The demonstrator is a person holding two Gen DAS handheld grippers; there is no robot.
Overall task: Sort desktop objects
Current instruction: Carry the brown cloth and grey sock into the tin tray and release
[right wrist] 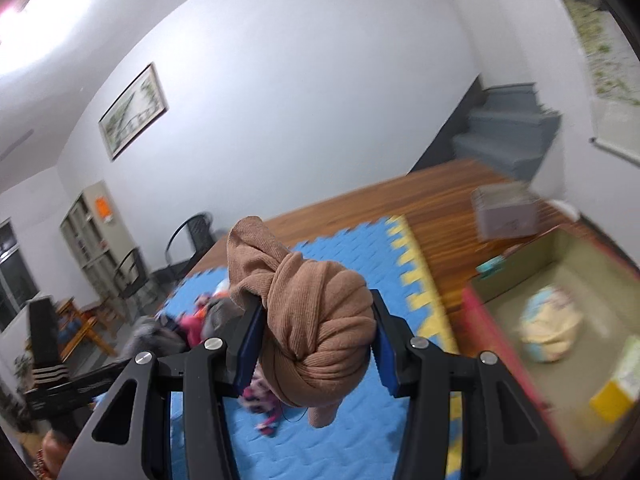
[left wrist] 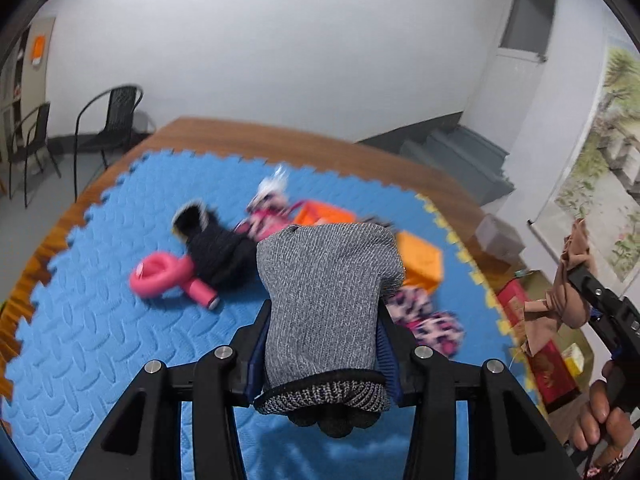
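My left gripper (left wrist: pixel 322 312) is shut on a grey knitted glove (left wrist: pixel 328 292) and holds it above the blue foam mat (left wrist: pixel 100 320). My right gripper (right wrist: pixel 316 328) is shut on a knotted brown cloth (right wrist: pixel 316 320), held above the mat's right edge; it also shows at the right of the left wrist view (left wrist: pixel 568 288). On the mat lie a pink curved foam toy (left wrist: pixel 164 274), a black knitted item (left wrist: pixel 216 248), pink patterned cloths (left wrist: pixel 428 316) and an orange box (left wrist: pixel 420 260).
A red-rimmed open box (right wrist: pixel 560 320) stands right of the mat on the wooden table (right wrist: pixel 436 208), holding a pale rolled bundle (right wrist: pixel 548 328) and a yellow packet (right wrist: pixel 612 400). A small grey box (right wrist: pixel 506 210) sits behind it. Black chairs (left wrist: pixel 108 128) and stairs (left wrist: pixel 460 156) lie beyond.
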